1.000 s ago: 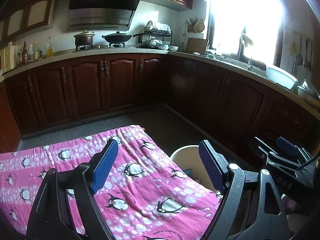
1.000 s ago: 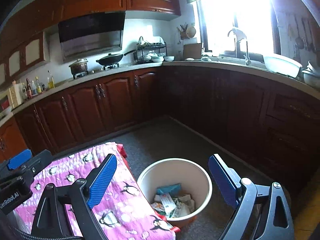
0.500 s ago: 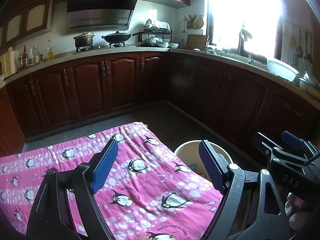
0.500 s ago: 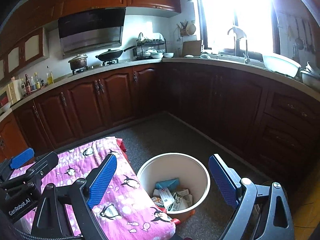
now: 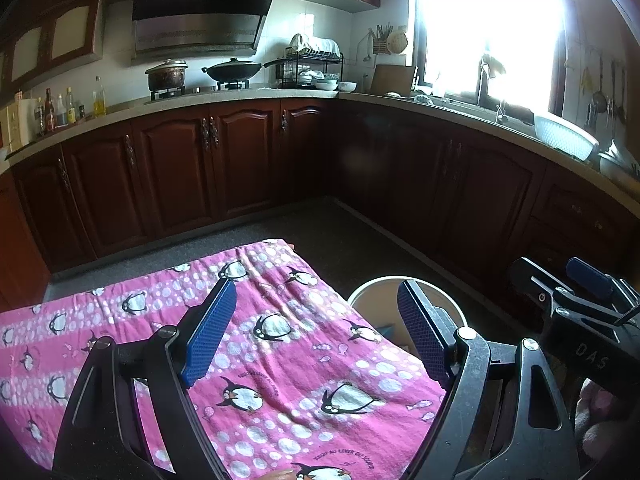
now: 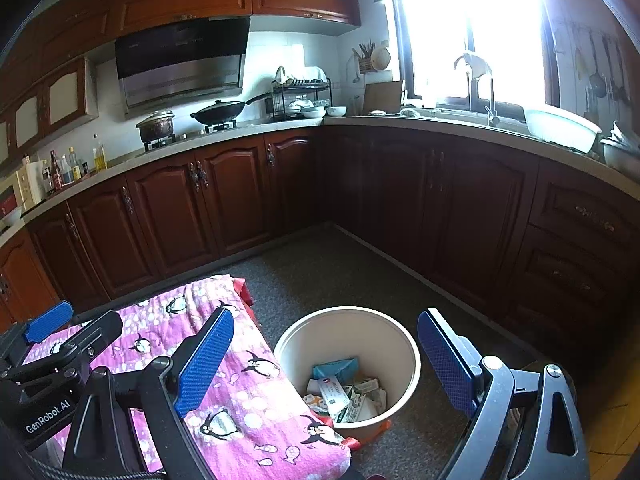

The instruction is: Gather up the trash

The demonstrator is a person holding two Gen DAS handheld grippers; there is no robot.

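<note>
A cream round bin (image 6: 400, 344) stands on the floor to the right of a low table with a pink penguin cloth (image 6: 248, 396). Inside it lie several paper and packet scraps (image 6: 344, 394). My right gripper (image 6: 324, 356) is open and empty, held above the bin and the table's right edge. My left gripper (image 5: 316, 332) is open and empty above the cloth (image 5: 280, 360); the bin's rim (image 5: 368, 288) shows between its fingers. Each gripper is also seen from the other's camera, the right one (image 5: 576, 300) and the left one (image 6: 52, 344).
Dark wood cabinets (image 6: 224, 196) run along the back and right walls under a pale counter (image 6: 460, 126) with a stove, pots, dish rack and sink. Grey floor (image 6: 340, 268) lies between the table and the cabinets. A bright window (image 6: 472, 28) glares at the right.
Both cameras have risen and tilted slightly: the table and bin sit lower and a bit farther in view. Both grippers have stayed open and empty.
</note>
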